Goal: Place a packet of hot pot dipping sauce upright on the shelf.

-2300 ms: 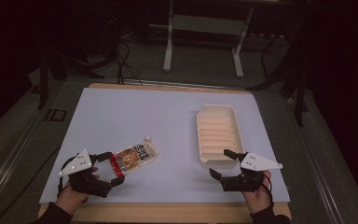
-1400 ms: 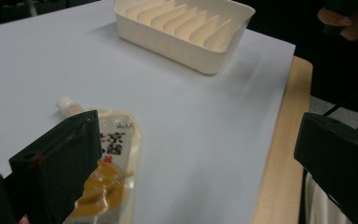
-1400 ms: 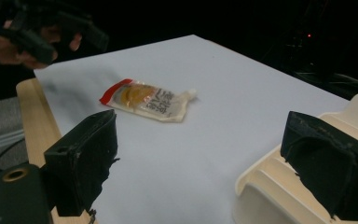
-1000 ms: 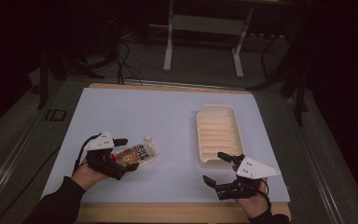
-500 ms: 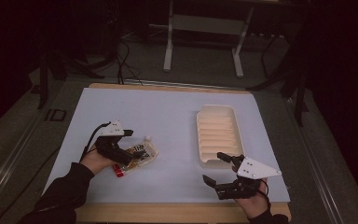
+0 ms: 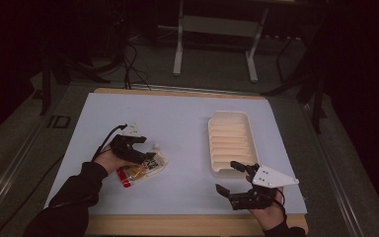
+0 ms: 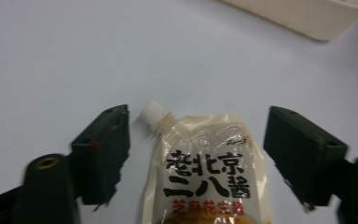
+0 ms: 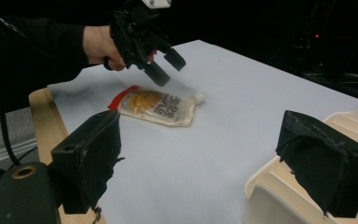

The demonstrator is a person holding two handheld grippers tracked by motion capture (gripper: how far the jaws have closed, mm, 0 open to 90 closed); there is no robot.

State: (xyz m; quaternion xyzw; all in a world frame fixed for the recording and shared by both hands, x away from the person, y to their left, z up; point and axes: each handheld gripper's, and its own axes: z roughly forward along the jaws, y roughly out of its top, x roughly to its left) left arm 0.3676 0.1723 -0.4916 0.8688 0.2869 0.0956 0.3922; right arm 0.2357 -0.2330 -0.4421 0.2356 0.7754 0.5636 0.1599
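A spouted sauce pouch (image 6: 143, 168) lies flat near the front left corner of the white surface (image 6: 177, 128), its white cap (image 7: 153, 113) pointing toward the far edge. The left gripper (image 6: 140, 157) hangs just above the pouch, jaws astride it and just closing in, their pads clear of the film on both sides. Near the front right corner the right gripper (image 6: 234, 180) rests with jaws spread wide and nothing between them, beside the near end of a cream ribbed tray (image 6: 229, 140) that sits toward the right edge
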